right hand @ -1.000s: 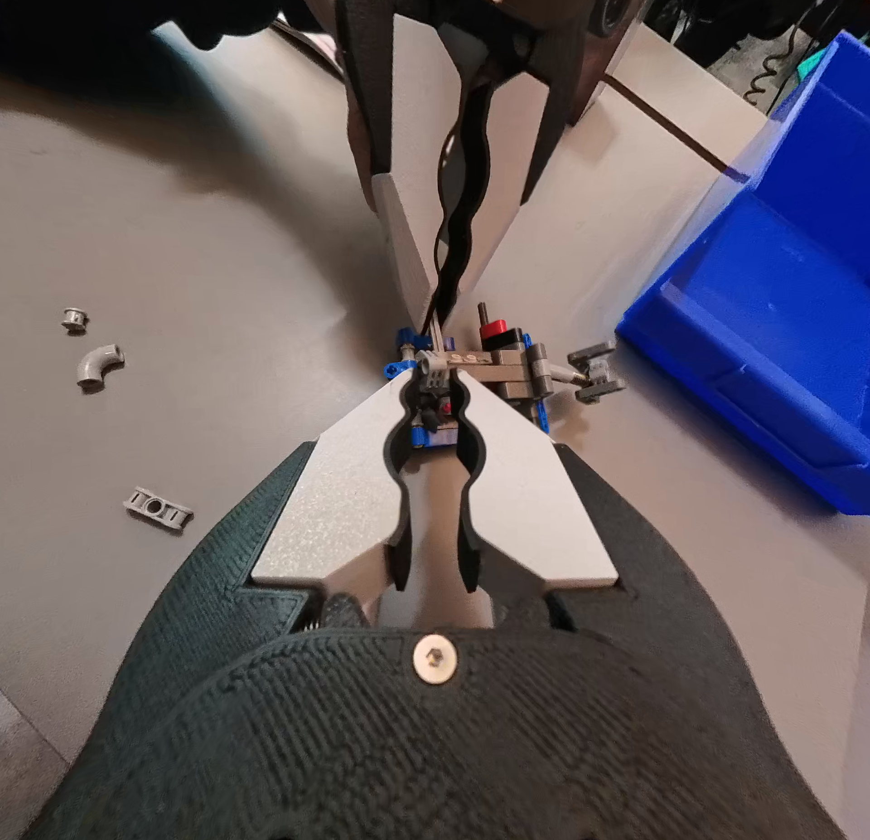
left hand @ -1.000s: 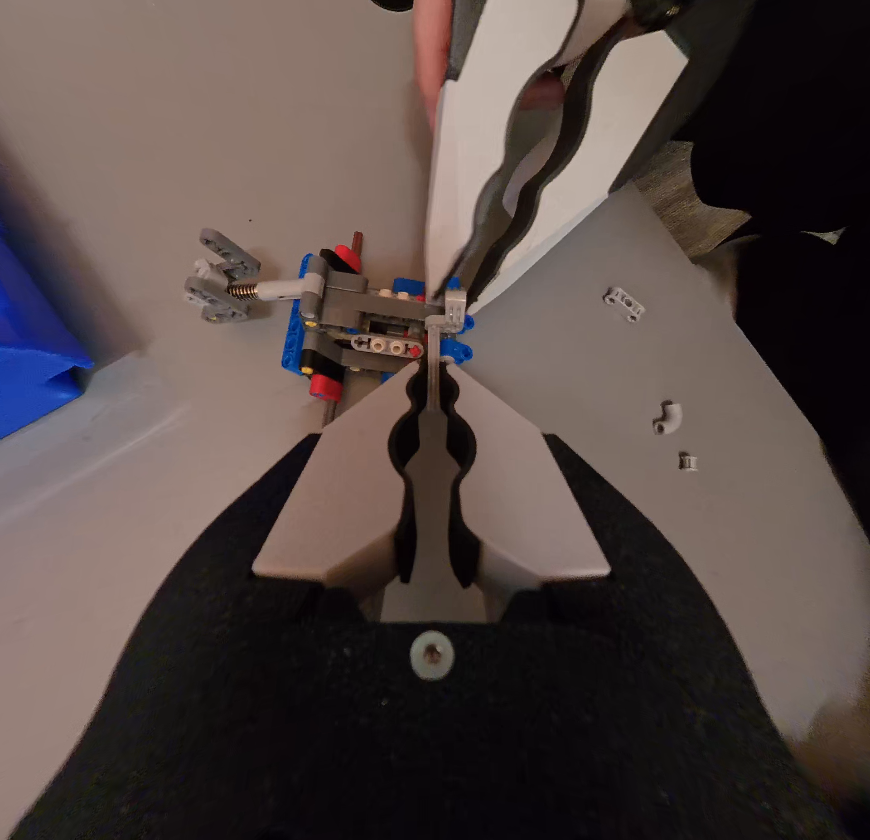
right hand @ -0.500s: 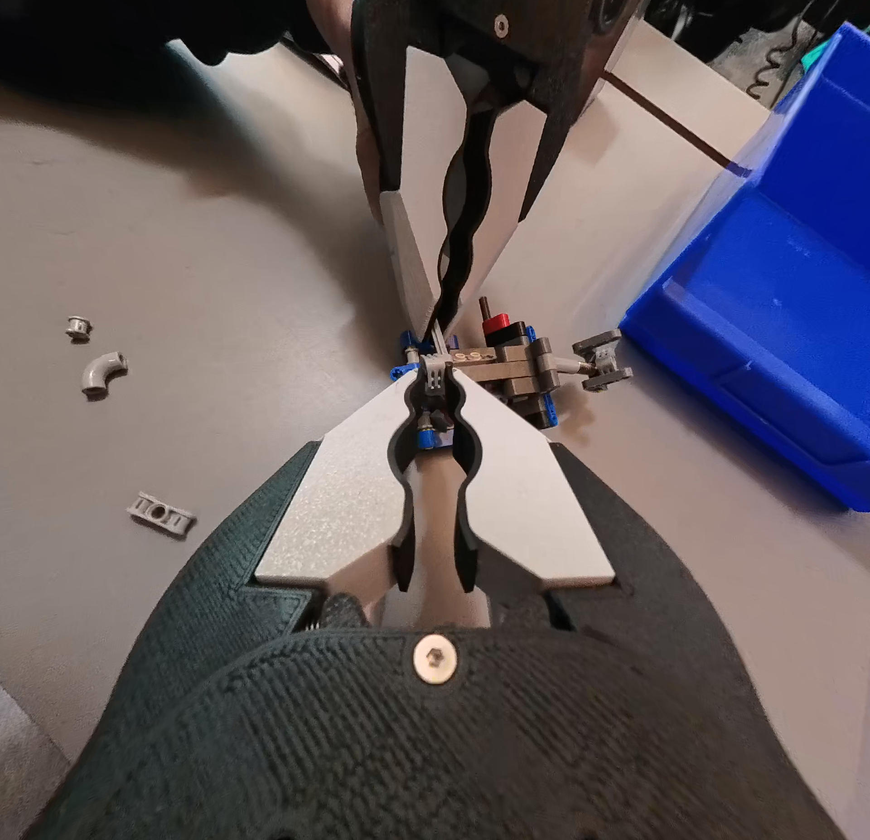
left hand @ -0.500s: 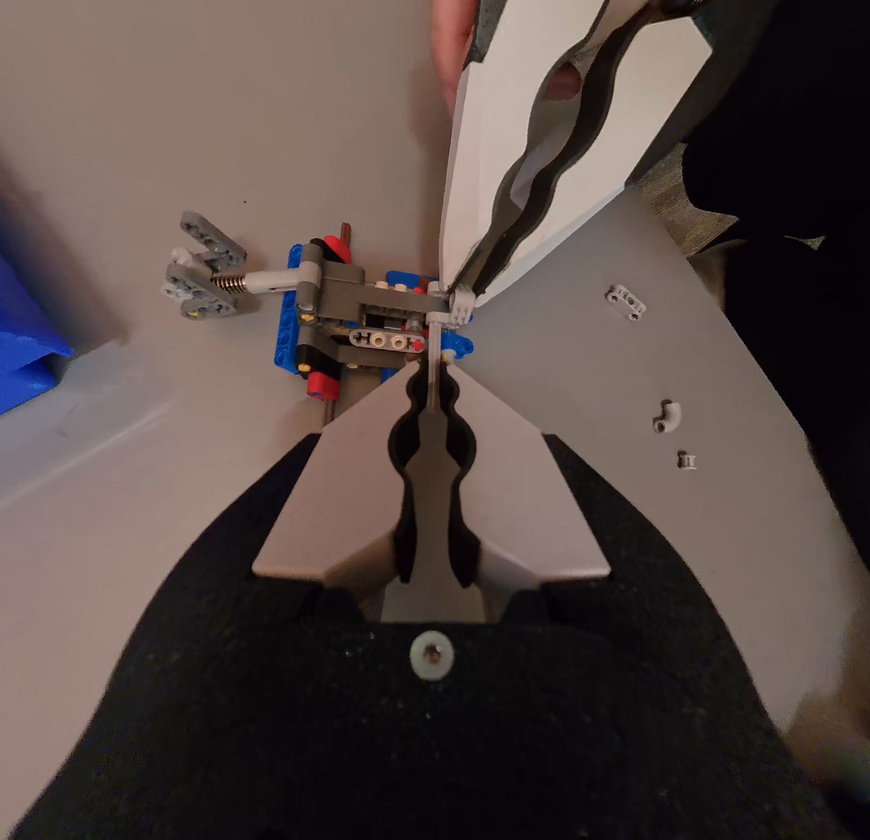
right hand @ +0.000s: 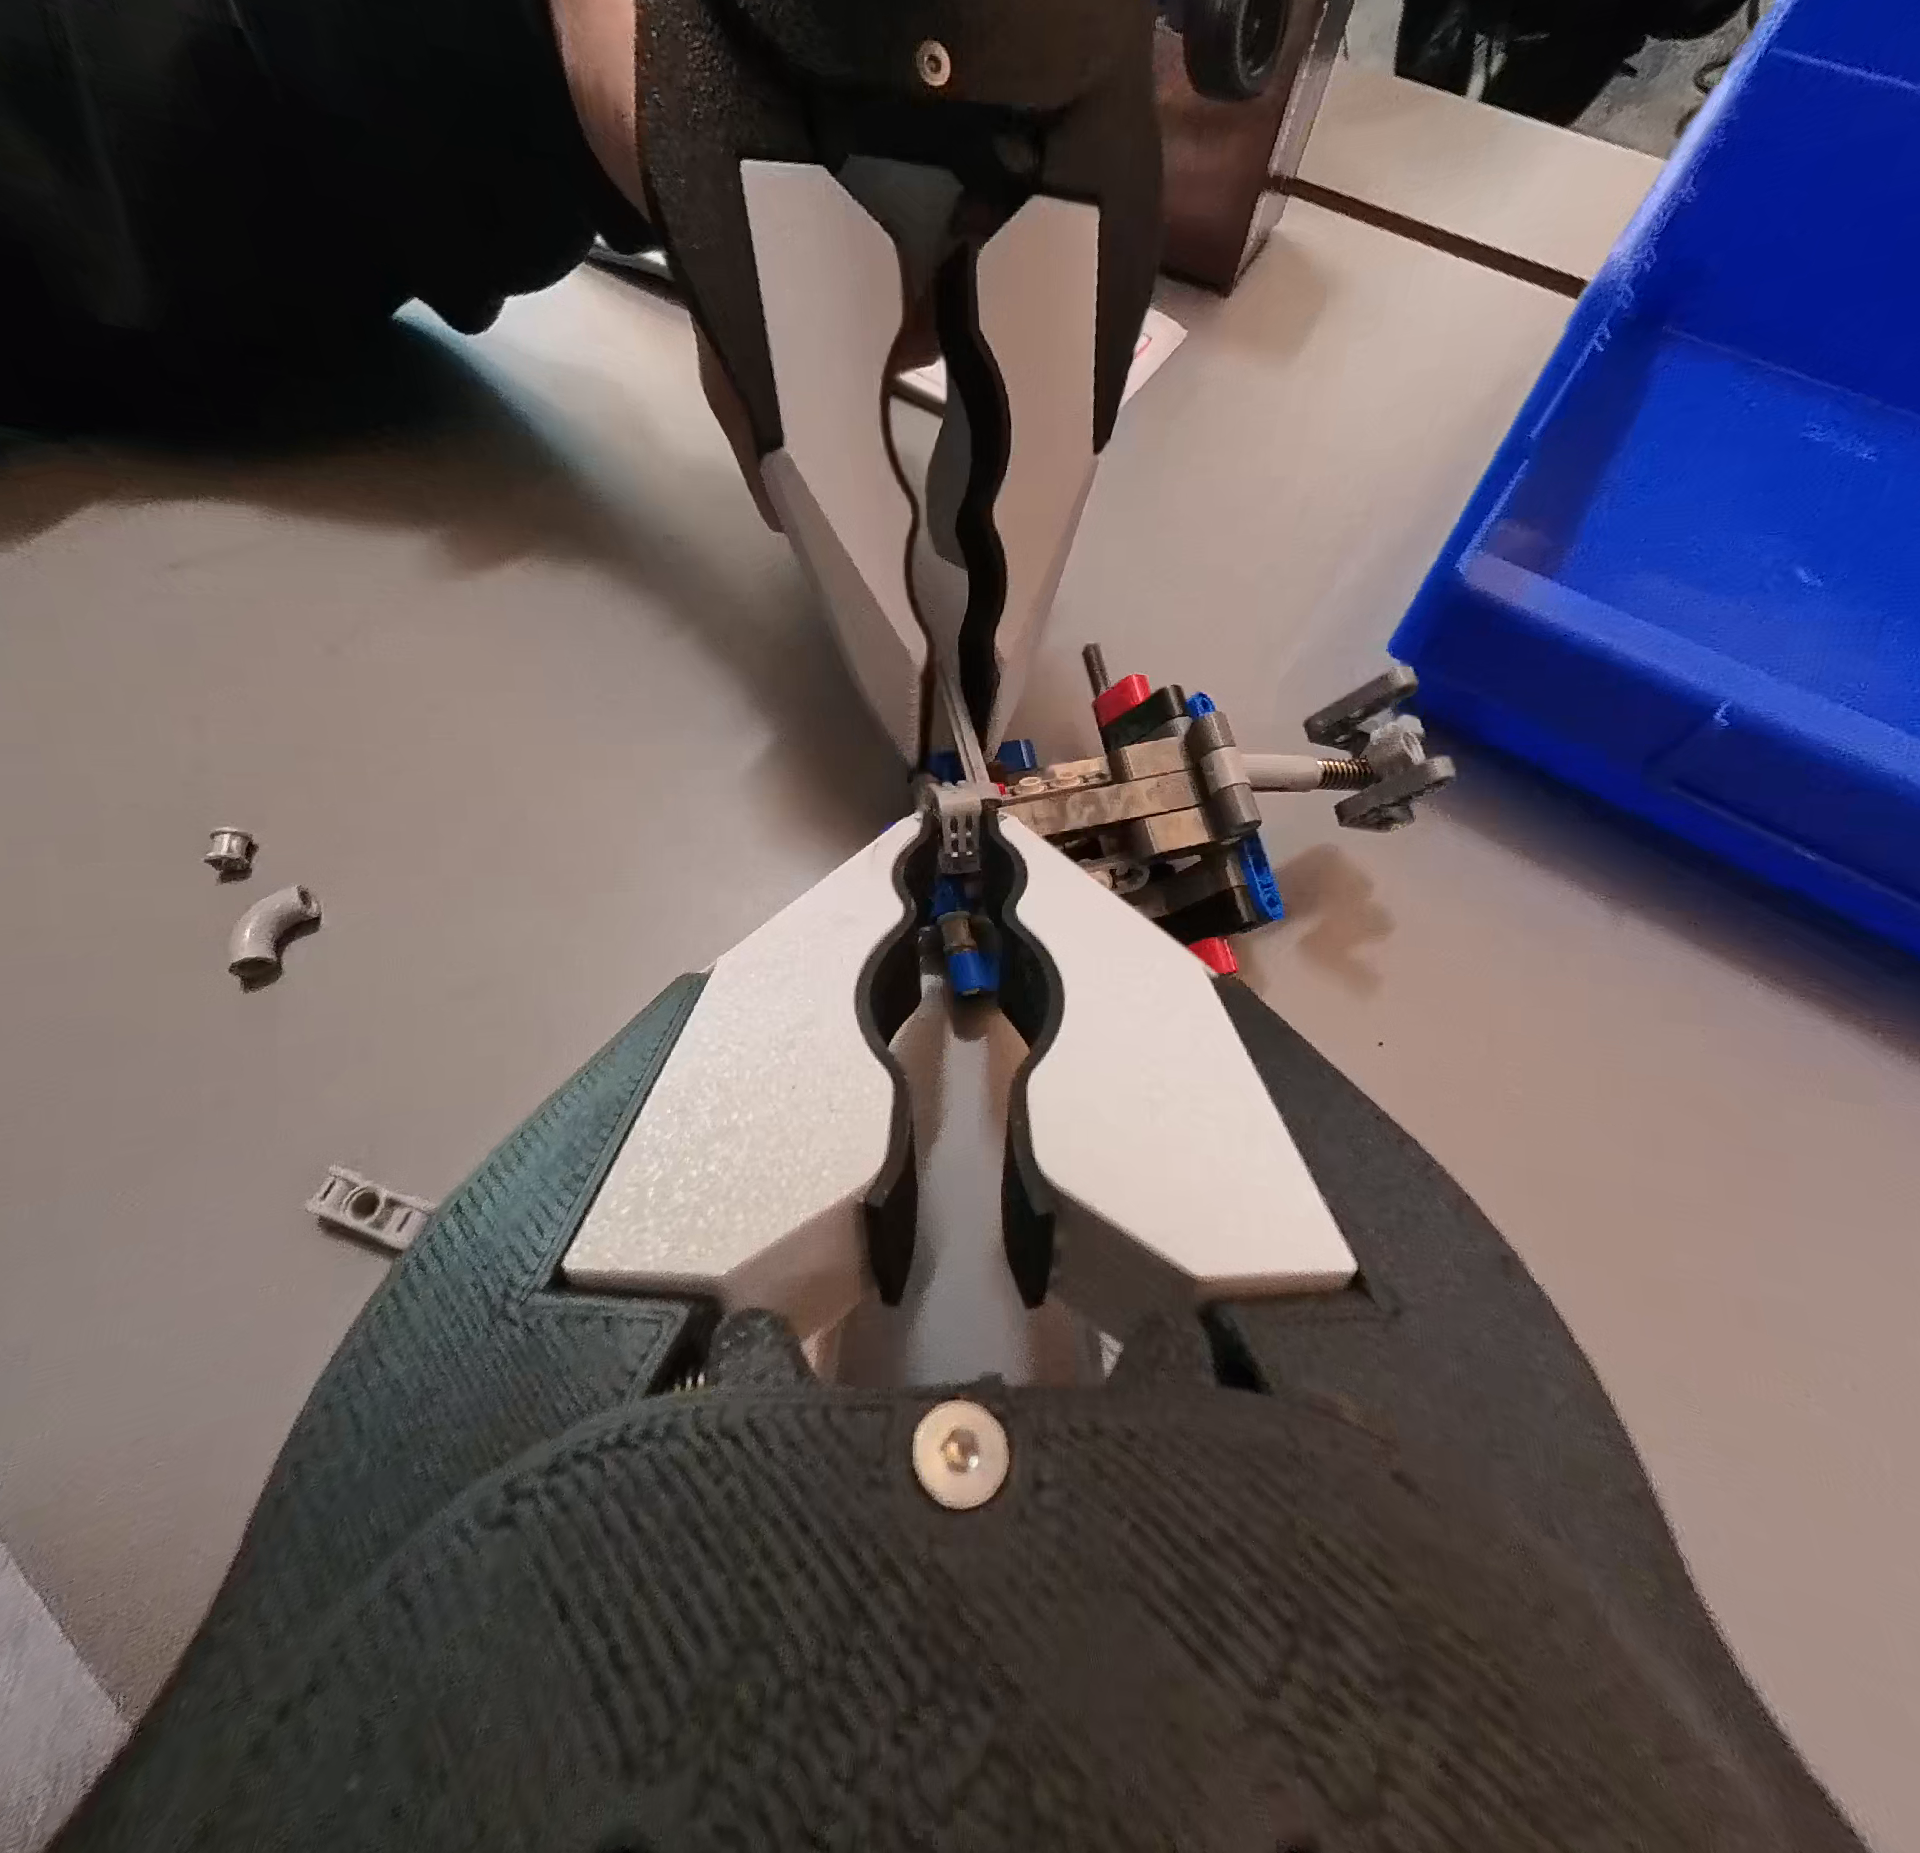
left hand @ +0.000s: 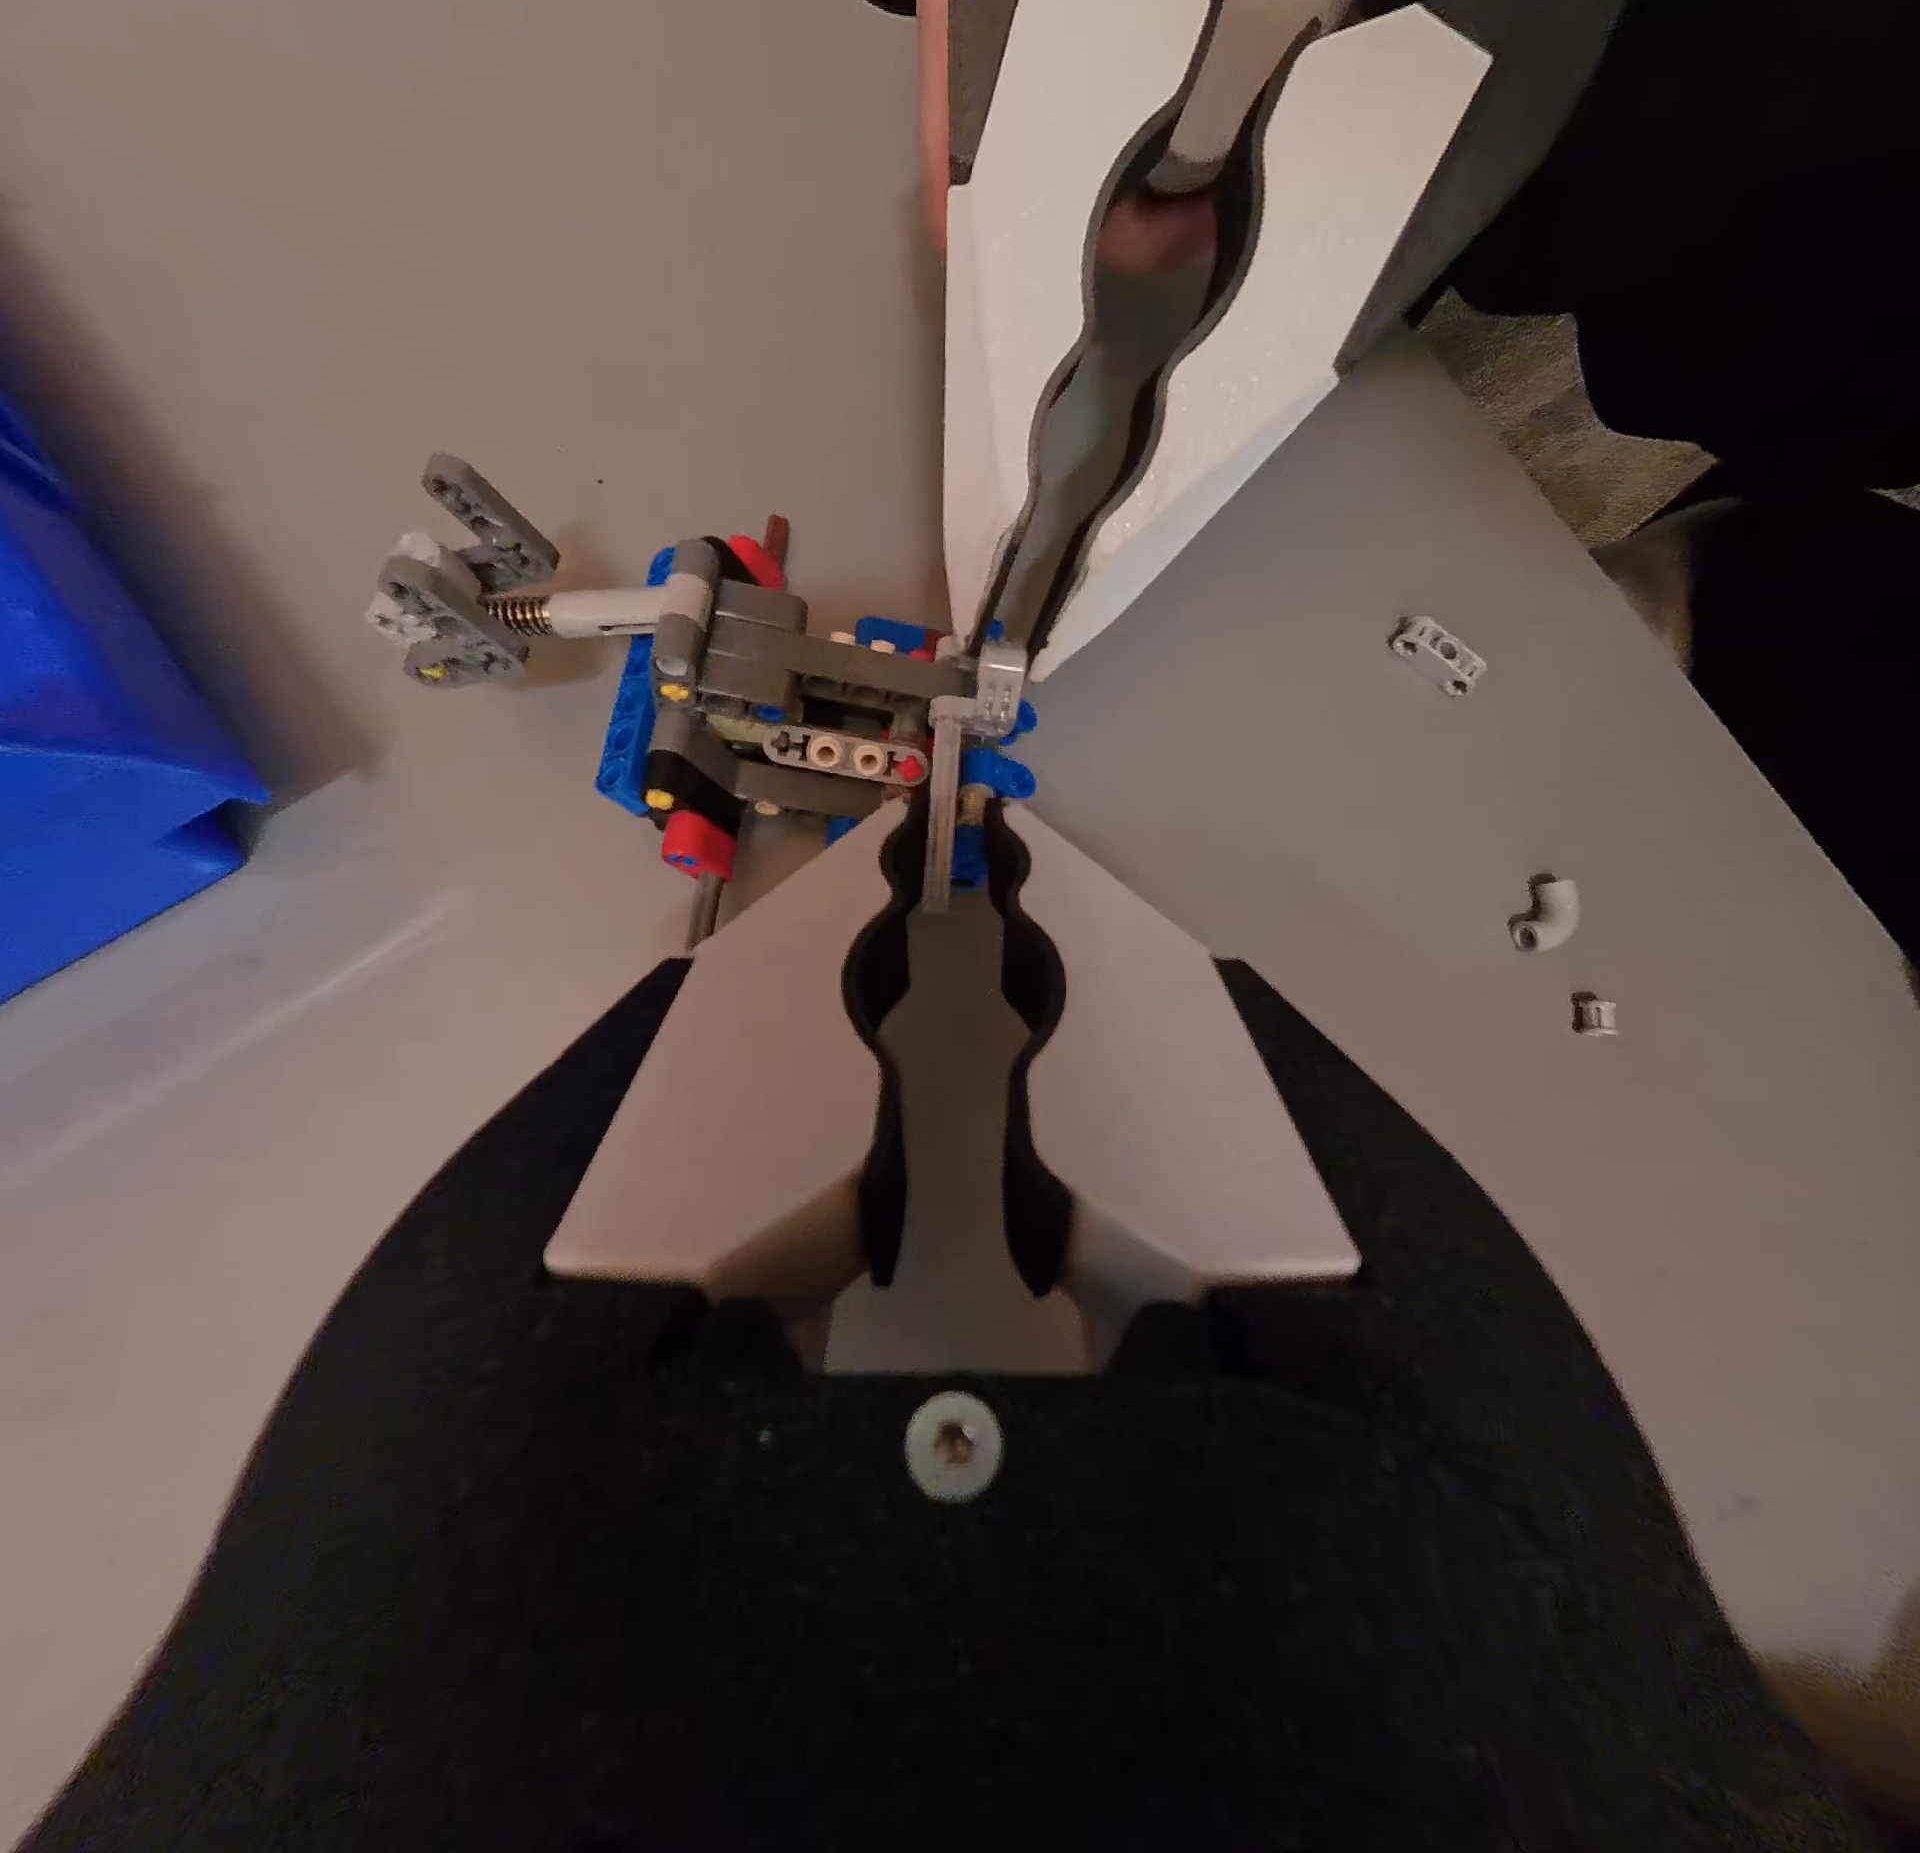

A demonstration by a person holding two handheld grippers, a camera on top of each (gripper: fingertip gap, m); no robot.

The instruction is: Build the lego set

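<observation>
Left wrist view: the left tongs [left hand: 943, 847] stand slightly parted around a thin grey rod [left hand: 940, 827], with a sliver of gap on either side of it. The rod runs toward 12 o'clock into a pale grey connector [left hand: 995, 683] on a brick-built model [left hand: 790, 702] of grey, blue, red and black parts on the tabletop [left hand: 1299, 764]. From 1 o'clock the right tongs reach down to that connector. A blue bin [left hand: 94, 764] sits at 9 o'clock; three small grey loose pieces [left hand: 1545, 910] lie at 3 o'clock.

Right wrist view: the right tongs [right hand: 961, 847] are closed narrowly on the pale grey connector [right hand: 961, 827], pads pressing its sides. The left tongs descend from 12 o'clock with the rod [right hand: 961, 733] between their tips. The model [right hand: 1153, 816] extends toward 3 o'clock, the bin [right hand: 1714, 504] beyond it.
</observation>
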